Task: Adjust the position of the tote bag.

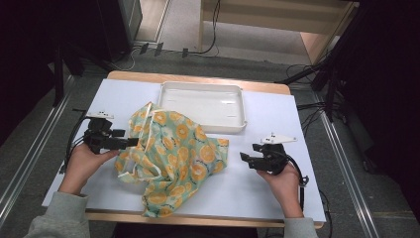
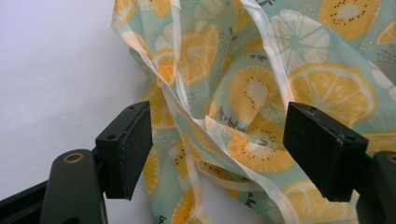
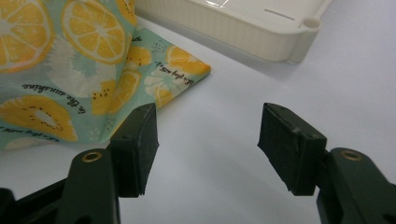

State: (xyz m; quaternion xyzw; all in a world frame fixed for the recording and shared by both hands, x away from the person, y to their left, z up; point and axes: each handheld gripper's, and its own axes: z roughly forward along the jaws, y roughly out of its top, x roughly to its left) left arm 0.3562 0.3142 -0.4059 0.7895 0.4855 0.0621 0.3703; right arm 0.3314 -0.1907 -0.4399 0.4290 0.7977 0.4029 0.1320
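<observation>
My left hand-held gripper (image 1: 132, 142) sits at the left edge of the crumpled fruit-print cloth (image 1: 174, 156) — jaws spread, nothing pinched. In the left gripper view the cloth's pale hem (image 2: 273, 70) runs between the pads but they don't press on it. My right hand-held gripper (image 1: 243, 158) is just off the cloth's right corner (image 3: 189, 70), jaws spread wide over bare worktop (image 1: 267, 191), holding nothing.

The cloth lies bunched mid-worktop, its upper edge right by the white tray (image 1: 233, 126), its lower end hanging over the near edge. The tray holds nothing.

Progress, as I judge it: barely started. The cloth is neither flattened nor folded, and nothing is in the tray. Left to do — grip an edge on each side, spread it out, then fold or move it.
</observation>
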